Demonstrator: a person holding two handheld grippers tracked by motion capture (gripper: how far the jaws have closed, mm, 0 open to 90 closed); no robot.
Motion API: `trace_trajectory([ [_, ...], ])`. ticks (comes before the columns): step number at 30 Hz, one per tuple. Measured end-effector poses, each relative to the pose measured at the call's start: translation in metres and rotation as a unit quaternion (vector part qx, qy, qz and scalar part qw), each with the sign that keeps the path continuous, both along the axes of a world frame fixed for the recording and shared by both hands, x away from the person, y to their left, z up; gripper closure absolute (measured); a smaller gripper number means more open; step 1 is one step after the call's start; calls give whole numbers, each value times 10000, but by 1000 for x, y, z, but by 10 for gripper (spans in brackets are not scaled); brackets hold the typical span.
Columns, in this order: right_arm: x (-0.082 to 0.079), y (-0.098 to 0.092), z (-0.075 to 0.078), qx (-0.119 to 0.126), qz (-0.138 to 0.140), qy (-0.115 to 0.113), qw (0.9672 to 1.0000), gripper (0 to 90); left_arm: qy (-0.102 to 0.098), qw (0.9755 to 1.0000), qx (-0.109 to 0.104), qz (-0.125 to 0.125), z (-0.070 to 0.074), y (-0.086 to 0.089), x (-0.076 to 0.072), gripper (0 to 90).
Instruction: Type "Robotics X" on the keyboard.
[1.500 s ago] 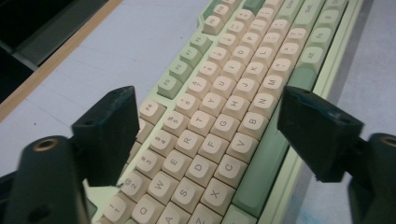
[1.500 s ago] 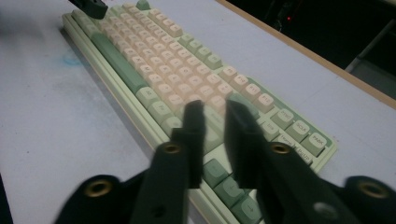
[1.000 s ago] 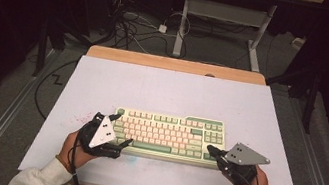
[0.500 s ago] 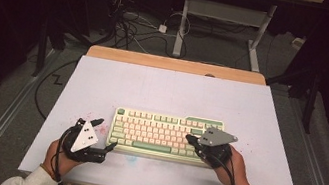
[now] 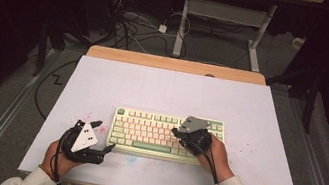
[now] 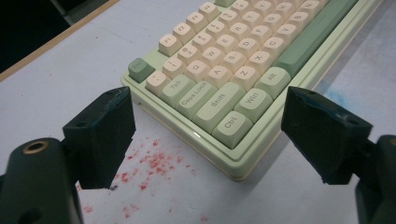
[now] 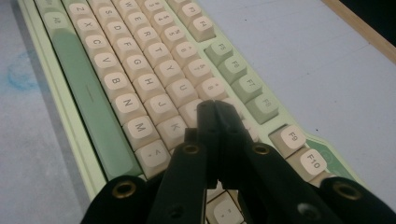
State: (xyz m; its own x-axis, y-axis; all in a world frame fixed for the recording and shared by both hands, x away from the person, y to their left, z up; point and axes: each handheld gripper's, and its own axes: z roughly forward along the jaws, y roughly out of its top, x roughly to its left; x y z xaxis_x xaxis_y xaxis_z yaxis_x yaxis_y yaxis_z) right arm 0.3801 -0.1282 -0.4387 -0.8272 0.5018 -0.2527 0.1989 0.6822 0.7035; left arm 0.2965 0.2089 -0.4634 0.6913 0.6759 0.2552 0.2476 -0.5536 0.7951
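The right gripper is seen with its two black jaws pressed flat together, nothing between them, and their joined tip is held over the cream letter keys of the pale green and cream plastic keyboard, near the I and K keys in the right gripper view. Whether the tip touches a keycap cannot be told. The grey three-cornered plate on top of this gripper is seen above the keyboard's right half.

The left gripper is held with its jaws spread wide and empty, just beside the keyboard's near left corner, which is framed between them in the left gripper view, apart from both.

The keyboard is laid flat on the white table sheet, towards the person's edge. Red speckles are scattered on the sheet beside that corner, and a faint blue smudge is seen before the long green space bar.
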Motion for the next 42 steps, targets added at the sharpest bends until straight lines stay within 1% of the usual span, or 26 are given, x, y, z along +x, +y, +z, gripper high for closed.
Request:
trace_trajectory([
  [2, 1, 2, -1, -64, 17, 13, 10000, 900, 11, 10000, 40, 5, -1, 0, 0, 171],
  [4, 3, 4, -3, -121, 37, 11, 9999, 900, 34, 10000, 37, 8, -2, -1, 1, 171],
  [8, 6, 8, -6, -191, -32, 67, 9998, 900, 29, 10000, 61, -12, -2, -2, 1, 171],
  [15, 9, 12, -10, -345, -71, -2, 9994, 900, 42, 9999, 120, -33, -3, -4, 1, 171],
  [18, 9, 14, -11, -374, -155, 36, 9992, 900, 49, 9998, 162, -45, -3, -4, 1, 171],
  [20, 10, 16, -12, -471, -147, 38, 9988, 900, 63, 9998, 200, -63, -3, -5, 1, 171],
  [23, 10, 16, -10, -490, -136, 74, 9987, 900, 61, 9997, 214, -85, -3, -6, 1, 171],
  [28, 7, 10, -5, -251, -149, 33, 9996, 900, 82, 9998, 176, -52, -3, -4, 1, 171],
  [34, -1, 2, 2, 46, -133, -123, 9998, 900, 93, 9997, 213, -73, -4, -6, 1, 171],
  [36, -4, -2, 5, 172, -169, -177, 9996, 894, 98, 9996, 248, -85, -5, -7, 1, 171],
  [37, -5, -4, 6, 230, -158, -194, 9994, 868, 104, 9996, 248, -97, -5, -7, 1, 171],
  [40, -10, -10, 11, 351, -164, -283, 9988, 863, 104, 9994, 307, -123, -5, -9, 1, 171],
  [42, -12, -14, 14, 445, -148, -329, 9984, 845, 113, 9994, 298, -136, -5, -9, 1, 171],
])
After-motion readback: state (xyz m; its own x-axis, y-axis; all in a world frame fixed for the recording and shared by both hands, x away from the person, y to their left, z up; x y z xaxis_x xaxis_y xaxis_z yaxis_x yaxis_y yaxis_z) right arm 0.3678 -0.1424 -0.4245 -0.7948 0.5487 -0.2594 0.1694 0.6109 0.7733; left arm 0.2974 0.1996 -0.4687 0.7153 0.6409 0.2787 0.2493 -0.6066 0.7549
